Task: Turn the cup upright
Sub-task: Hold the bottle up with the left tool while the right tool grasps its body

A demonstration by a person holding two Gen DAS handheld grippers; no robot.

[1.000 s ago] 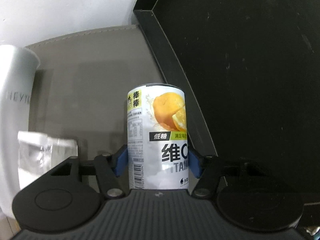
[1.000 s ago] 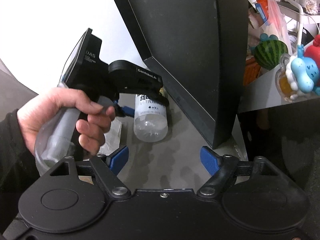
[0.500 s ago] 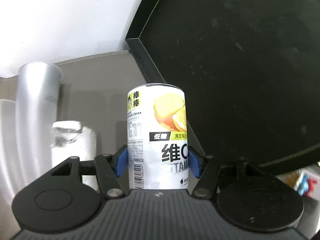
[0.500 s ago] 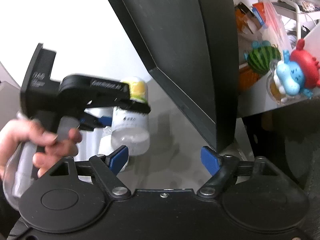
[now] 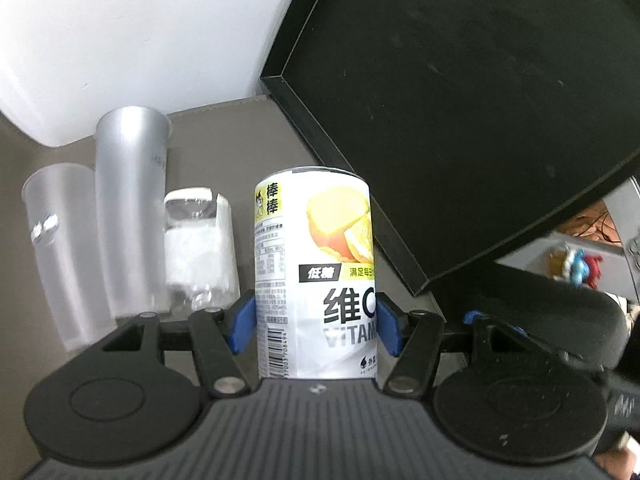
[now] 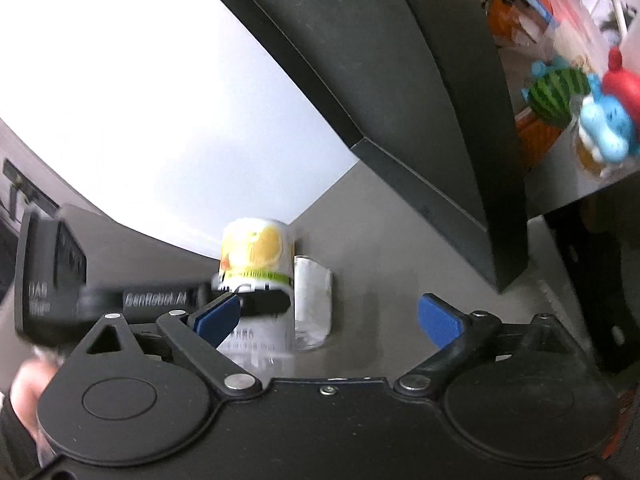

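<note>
My left claw (image 5: 316,322) gripped the cup (image 5: 314,276) by its sides, printed end up, above the tabletop (image 5: 224,148). My right claw (image 6: 328,318) hung wide and empty. I judged it best lowered level and released only once seated, clear of the glasses (image 5: 128,216) leftward.

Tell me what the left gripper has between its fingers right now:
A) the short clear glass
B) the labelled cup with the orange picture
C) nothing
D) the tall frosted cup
B: the left gripper has its blue pads pressed on both sides of the labelled cup, while the right gripper is open.
</note>
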